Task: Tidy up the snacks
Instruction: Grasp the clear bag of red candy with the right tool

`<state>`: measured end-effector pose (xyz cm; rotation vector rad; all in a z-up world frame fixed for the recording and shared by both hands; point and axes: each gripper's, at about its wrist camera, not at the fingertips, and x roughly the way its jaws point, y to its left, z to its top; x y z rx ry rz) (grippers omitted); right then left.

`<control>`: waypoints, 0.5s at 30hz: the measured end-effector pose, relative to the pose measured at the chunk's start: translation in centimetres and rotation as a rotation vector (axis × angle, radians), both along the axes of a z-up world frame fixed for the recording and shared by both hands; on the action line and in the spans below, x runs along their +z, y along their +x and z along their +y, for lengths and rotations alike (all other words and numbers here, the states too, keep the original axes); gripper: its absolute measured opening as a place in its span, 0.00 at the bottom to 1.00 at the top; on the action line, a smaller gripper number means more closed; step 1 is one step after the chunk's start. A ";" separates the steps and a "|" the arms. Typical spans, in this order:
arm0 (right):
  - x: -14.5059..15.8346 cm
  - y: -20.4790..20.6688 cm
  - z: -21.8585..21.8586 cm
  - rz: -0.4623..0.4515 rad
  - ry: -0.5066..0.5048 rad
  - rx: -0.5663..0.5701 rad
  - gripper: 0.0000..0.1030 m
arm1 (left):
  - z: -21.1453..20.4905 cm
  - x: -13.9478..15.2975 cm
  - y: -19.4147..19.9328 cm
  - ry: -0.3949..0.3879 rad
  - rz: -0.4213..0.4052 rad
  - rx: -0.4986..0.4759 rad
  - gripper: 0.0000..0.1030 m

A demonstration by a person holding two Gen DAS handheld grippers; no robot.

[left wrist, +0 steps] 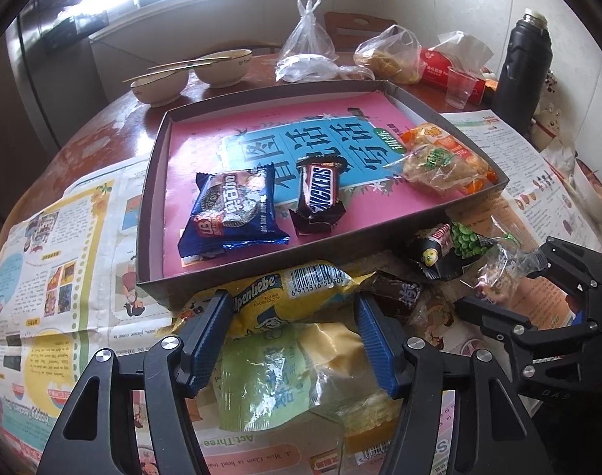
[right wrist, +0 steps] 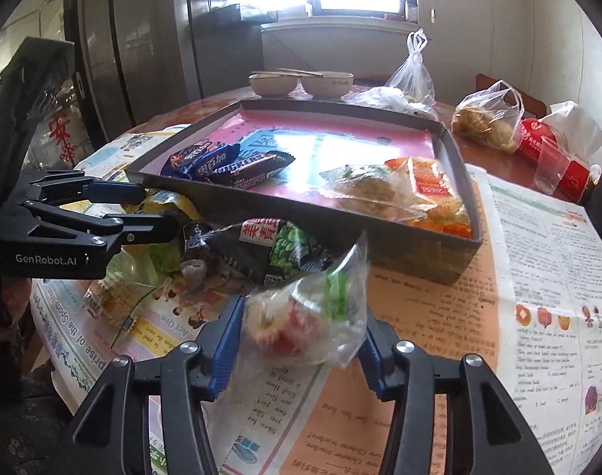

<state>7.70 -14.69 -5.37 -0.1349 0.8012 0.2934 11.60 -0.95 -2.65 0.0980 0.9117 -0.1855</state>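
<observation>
A grey tray (left wrist: 261, 273) (right wrist: 340, 233) lined with pink paper holds a blue cookie packet (left wrist: 233, 209), a Snickers bar (left wrist: 318, 198) and orange and clear snack packets (left wrist: 439, 158). In front of the tray, my left gripper (left wrist: 291, 316) (right wrist: 154, 211) is closed on a yellow Alpenliebe bag (left wrist: 297, 289), its pads against the bag's sides. A green and yellow packet (left wrist: 269, 388) lies under it. My right gripper (right wrist: 302, 316) (left wrist: 506, 277) is shut on a crumpled clear packet (right wrist: 297, 316) with red and white contents. A green pea packet (right wrist: 285, 249) and a brown candy (left wrist: 395, 293) lie between the grippers.
Newspaper (right wrist: 538, 277) covers the round table around the tray. Behind the tray stand two bowls with chopsticks (left wrist: 190, 75), knotted plastic bags (left wrist: 308, 43), a red tissue pack (right wrist: 554, 158), a clear cup (left wrist: 459, 87) and a black flask (left wrist: 522, 67).
</observation>
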 end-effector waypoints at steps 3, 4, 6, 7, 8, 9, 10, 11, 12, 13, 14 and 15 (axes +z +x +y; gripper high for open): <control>-0.1 -0.1 0.2 -0.004 -0.020 0.001 0.52 | -0.1 0.0 -0.1 -0.005 0.003 -0.009 0.58; -0.1 -0.1 0.2 -0.004 -0.016 -0.002 0.52 | 0.0 0.0 -0.1 -0.008 0.004 -0.010 0.57; -0.1 -0.1 0.1 -0.007 -0.015 -0.004 0.51 | 0.0 0.1 -0.2 -0.012 0.005 -0.013 0.56; -0.1 -0.1 0.0 -0.008 -0.017 -0.003 0.49 | 0.0 0.1 -0.3 -0.016 0.006 -0.015 0.55; -0.1 -0.1 -0.1 -0.008 -0.018 -0.005 0.49 | 0.1 0.1 -0.3 -0.021 0.007 -0.018 0.54; 0.0 -0.1 -0.3 -0.005 -0.016 -0.006 0.48 | 0.2 0.1 -0.4 -0.031 0.010 -0.023 0.52; 0.0 -0.1 -0.4 -0.004 -0.014 -0.008 0.47 | 0.3 0.1 -0.3 -0.037 0.011 -0.023 0.51; 0.2 -0.2 -0.6 -0.008 -0.017 -0.012 0.46 | 0.5 0.1 -0.3 -0.051 0.015 -0.021 0.51; 0.3 -0.2 -0.9 -0.012 -0.014 -0.015 0.45 | 0.6 0.2 -0.3 -0.058 0.015 -0.021 0.51; 0.4 -0.3 -1.1 -0.015 -0.010 -0.020 0.45 | 0.7 0.1 -0.2 -0.064 0.018 -0.020 0.51; 0.6 -0.4 -1.4 -0.021 -0.004 -0.031 0.45 | 0.7 0.1 -0.2 -0.065 0.018 -0.018 0.51; 0.7 -0.4 -1.6 -0.023 0.000 -0.036 0.45 | 0.6 0.1 -0.1 -0.058 0.016 -0.018 0.51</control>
